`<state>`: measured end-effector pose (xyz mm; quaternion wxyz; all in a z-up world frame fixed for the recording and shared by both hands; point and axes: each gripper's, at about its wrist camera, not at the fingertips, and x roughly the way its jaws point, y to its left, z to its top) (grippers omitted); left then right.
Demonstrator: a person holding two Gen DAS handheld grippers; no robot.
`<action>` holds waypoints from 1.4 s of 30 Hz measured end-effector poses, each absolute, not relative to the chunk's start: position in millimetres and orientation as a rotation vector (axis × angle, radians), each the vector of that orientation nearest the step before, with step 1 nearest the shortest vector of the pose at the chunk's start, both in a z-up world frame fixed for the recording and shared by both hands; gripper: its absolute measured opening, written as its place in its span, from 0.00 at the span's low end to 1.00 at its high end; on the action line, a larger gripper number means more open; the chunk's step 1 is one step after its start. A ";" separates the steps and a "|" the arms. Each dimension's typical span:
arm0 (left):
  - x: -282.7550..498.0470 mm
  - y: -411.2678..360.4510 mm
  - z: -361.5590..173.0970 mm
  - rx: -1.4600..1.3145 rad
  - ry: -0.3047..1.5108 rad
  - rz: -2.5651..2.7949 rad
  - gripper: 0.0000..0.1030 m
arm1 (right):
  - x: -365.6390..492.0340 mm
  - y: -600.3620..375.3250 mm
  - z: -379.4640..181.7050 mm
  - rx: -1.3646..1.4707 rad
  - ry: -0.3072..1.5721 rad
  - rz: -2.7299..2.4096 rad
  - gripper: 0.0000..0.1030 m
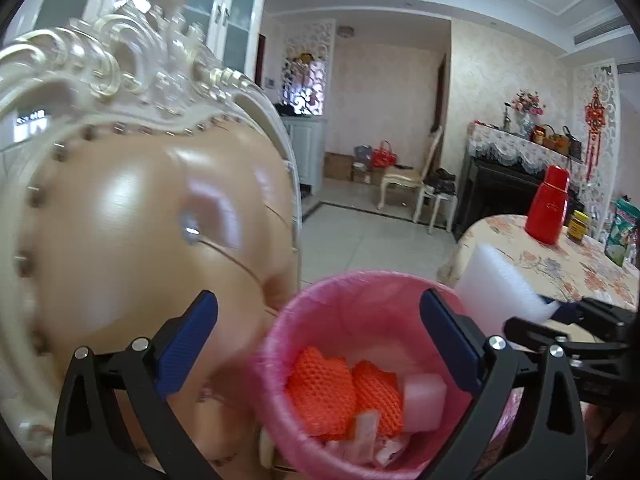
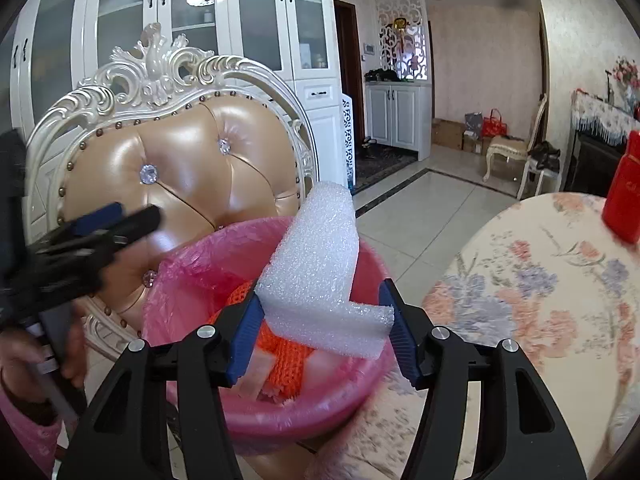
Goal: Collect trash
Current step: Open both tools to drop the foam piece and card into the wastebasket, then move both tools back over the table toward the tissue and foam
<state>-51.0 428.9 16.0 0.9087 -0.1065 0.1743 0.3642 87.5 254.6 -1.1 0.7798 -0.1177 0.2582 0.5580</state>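
A tiled dining room with tall white cabinets lies beyond both tongs; a cream carved chair with tan padding stands behind them, and a flowered bench lies to their right. Just ahead of and below both tongs sits a pink bag-lined bin holding orange netting and scraps. The right tongs pinch a white foam piece above the bin, while the left tongs stand spread wide with nothing between them.

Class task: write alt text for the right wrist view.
The right gripper holds a white foam piece above a pink-lined trash bin containing orange netting. The left gripper is at left, before a tan chair.
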 end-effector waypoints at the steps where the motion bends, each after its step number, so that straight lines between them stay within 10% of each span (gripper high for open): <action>1: -55.5 426.9 18.0 -0.208 0.358 0.766 0.95 | 88.1 257.9 -3.2 -0.254 0.567 1.211 0.58; 4: -67.4 416.3 21.8 -0.174 0.361 0.797 0.95 | 88.3 269.6 -9.0 -0.255 0.577 1.217 0.76; 17: -74.3 354.1 5.8 -0.157 0.389 0.719 0.95 | 85.9 179.3 6.6 -0.256 0.519 1.094 0.77; 42: 151.6 76.6 -4.6 -0.133 0.537 0.089 0.95 | 164.1 -171.6 -16.7 -0.137 0.522 0.407 0.80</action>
